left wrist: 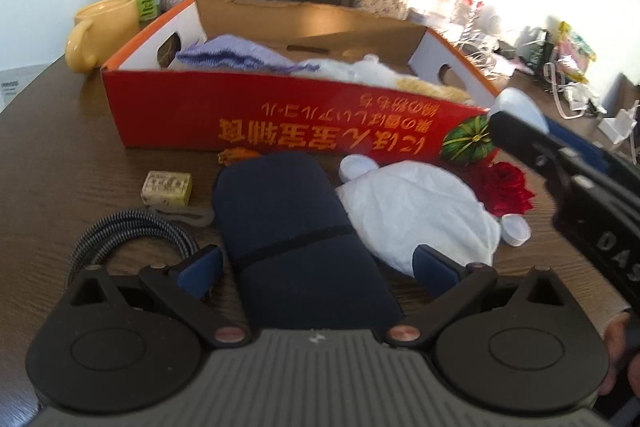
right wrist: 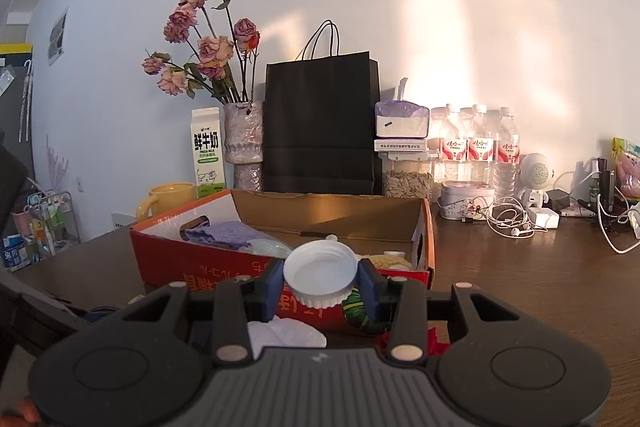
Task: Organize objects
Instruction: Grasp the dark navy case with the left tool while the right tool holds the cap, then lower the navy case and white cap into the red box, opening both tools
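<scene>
Holding a white ribbed plastic bottle cap (right wrist: 320,277) clenched between its blue pads, the right gripper (right wrist: 321,283) points nearly level over the near wall of the red cardboard box (left wrist: 256,115), which sits mid-counter. Judging by the contents, sorting is partly done: a folded purple cloth (left wrist: 236,53) and pale fluffy items already lie inside. Left on the brown wooden counter (left wrist: 60,163) in front of the box are a dark navy soft pouch (left wrist: 280,211), a crumpled white plastic bag (left wrist: 416,207), two more white caps (left wrist: 356,167), a red fabric flower (left wrist: 504,187), a small tan packet (left wrist: 167,187) and a coiled braided cable (left wrist: 132,227). The left gripper (left wrist: 316,263) tilts downward, jaws released and straddling the pouch without touching it.
</scene>
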Demonstrator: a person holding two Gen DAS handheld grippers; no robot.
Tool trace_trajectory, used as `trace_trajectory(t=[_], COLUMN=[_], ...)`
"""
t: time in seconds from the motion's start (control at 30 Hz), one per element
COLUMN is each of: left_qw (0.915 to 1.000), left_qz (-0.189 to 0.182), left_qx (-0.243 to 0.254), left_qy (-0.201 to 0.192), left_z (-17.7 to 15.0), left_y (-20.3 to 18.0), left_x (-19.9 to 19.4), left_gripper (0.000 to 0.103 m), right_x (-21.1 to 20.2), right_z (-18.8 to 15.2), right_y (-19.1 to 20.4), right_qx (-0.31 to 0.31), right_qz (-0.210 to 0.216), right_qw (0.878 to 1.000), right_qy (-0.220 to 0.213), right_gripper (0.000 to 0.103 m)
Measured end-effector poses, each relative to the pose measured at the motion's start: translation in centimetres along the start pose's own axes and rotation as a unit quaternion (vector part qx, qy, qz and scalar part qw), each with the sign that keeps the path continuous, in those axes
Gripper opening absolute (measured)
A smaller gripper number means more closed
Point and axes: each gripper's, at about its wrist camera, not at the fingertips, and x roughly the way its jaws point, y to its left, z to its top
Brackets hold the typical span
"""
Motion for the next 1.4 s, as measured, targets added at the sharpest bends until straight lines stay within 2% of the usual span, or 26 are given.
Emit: trace_trajectory(t=[0.2, 0.27, 0.57, 0.8, 1.03, 1.4], left_qw=[0.9996, 0.9992, 0.9984, 0.9983, 0.9959, 0.9889], left_qz=[0.021, 0.026, 0.008, -0.010, -0.033, -0.040], left_qx=[0.013, 0.023, 0.039, 0.038, 0.063, 0.089], left_qy=[-0.014, -0.019, -0.040, -0.042, -0.056, -0.112], left_z=[-0.3, -0.5, -1.3, -1.3, -0.7, 4.1], left_y=[-0.4, -0.7, 0.5, 1.4, 1.5, 1.9], left_x=[0.4, 0.2, -1.3, -2.1, -3.8, -6.7], left_gripper=[0.102, 0.090, 0.073, 0.068, 0.067, 0.067], right_x=[-0.1, -0.1, 0.2, 0.4, 0.8, 1.3], right_z=[0.0, 0.0, -0.2, -0.5, -0.6, 1.2], right_y=[0.0, 0.0, 0.2, 0.3, 0.2, 0.7], right_qx=[0.001, 0.000, -0.005, -0.010, -0.010, -0.015], right_qz=[0.002, 0.001, -0.002, -0.008, -0.014, -0.008], right_qw=[1.000, 1.000, 1.000, 1.000, 0.999, 1.000], right_qy=[-0.001, 0.000, 0.008, 0.017, 0.027, 0.016], right_gripper=[0.039, 0.039, 0.039, 0.039, 0.039, 0.039])
